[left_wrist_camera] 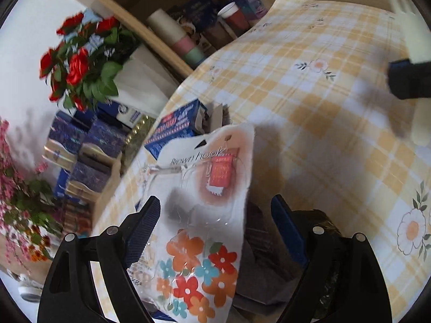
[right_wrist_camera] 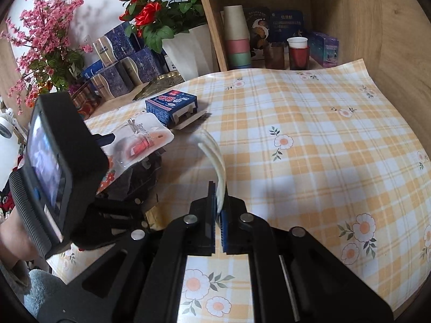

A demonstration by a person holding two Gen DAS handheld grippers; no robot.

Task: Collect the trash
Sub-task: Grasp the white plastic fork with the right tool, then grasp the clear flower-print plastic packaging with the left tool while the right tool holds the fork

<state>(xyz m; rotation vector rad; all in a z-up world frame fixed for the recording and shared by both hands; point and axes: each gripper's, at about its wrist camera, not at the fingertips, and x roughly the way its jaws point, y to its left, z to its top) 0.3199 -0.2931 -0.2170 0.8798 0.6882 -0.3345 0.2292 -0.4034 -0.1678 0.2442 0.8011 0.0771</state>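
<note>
A white "Brown hook" blister pack with a flower print (left_wrist_camera: pixel 204 199) lies over a dark bag (left_wrist_camera: pixel 258 263) on the checked tablecloth. My left gripper (left_wrist_camera: pixel 215 215) is open, its fingers either side of the pack and bag; it also shows in the right wrist view (right_wrist_camera: pixel 107 140). An opened blue carton (left_wrist_camera: pixel 172 129) lies just beyond, also in the right wrist view (right_wrist_camera: pixel 172 105). My right gripper (right_wrist_camera: pixel 218 202) is shut on a curved cream strip (right_wrist_camera: pixel 215 158), held above the cloth. That strip and gripper show at the far right of the left wrist view (left_wrist_camera: pixel 412 43).
A yellow checked tablecloth with daisies (right_wrist_camera: pixel 309 140) covers the table. A wooden shelf (right_wrist_camera: pixel 269 13) at the back holds stacked paper cups (right_wrist_camera: pixel 237 37), boxes and a red cup (right_wrist_camera: pixel 297 53). Red roses in a white pot (right_wrist_camera: pixel 161 13), pink blossoms (right_wrist_camera: pixel 45 35) and blue boxes (right_wrist_camera: pixel 121 62) stand at the left.
</note>
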